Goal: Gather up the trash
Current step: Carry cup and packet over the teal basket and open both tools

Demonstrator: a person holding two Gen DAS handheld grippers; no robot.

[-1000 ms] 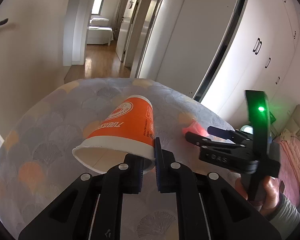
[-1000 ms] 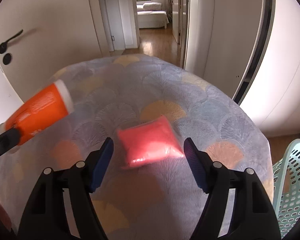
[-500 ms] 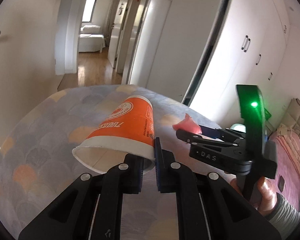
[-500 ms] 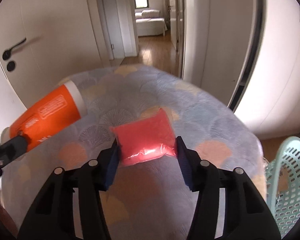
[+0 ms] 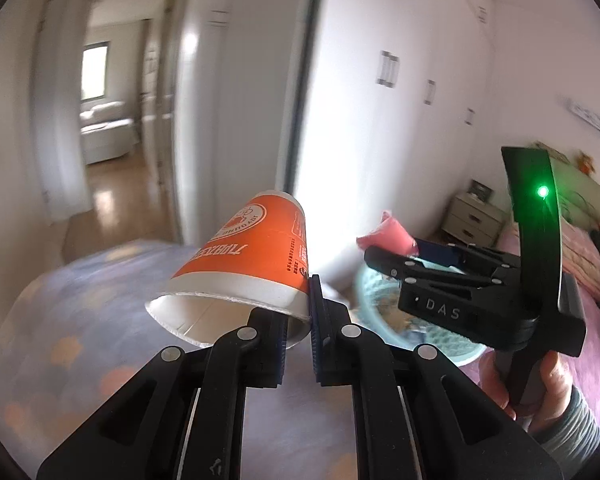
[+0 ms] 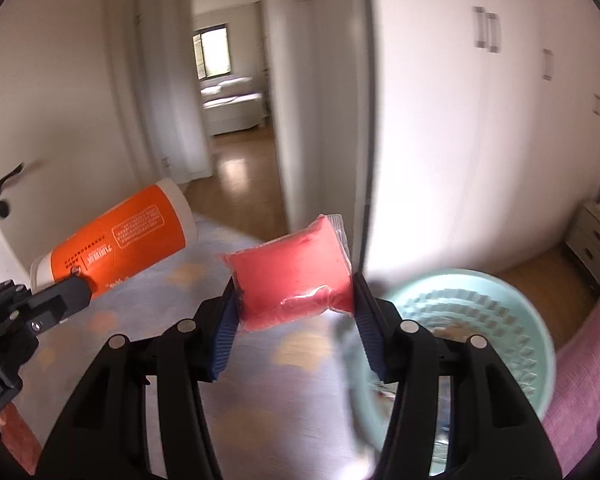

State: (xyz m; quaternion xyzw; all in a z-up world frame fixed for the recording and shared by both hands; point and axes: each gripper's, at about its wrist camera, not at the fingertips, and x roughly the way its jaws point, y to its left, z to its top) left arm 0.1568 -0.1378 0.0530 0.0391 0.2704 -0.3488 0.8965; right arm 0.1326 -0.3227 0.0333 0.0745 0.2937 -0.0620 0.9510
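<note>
An orange and white paper cup is held by its rim in my left gripper, which is shut on it; the cup lies on its side above the patterned table. The same cup shows at the left of the right wrist view. My right gripper is shut on a red plastic packet, lifted off the table. That packet and the right gripper appear at the right of the left wrist view, above a light blue basket. A hand holds the right tool.
The round table with a fan-pattern cloth lies below both grippers. The light blue mesh basket stands on the floor right of the table, beside a pink bedspread. White wardrobes and an open doorway are behind.
My right gripper closed on the red packet and lifted it off the table. Both grippers rose and swung right toward the basket, the left still carrying the cup.
</note>
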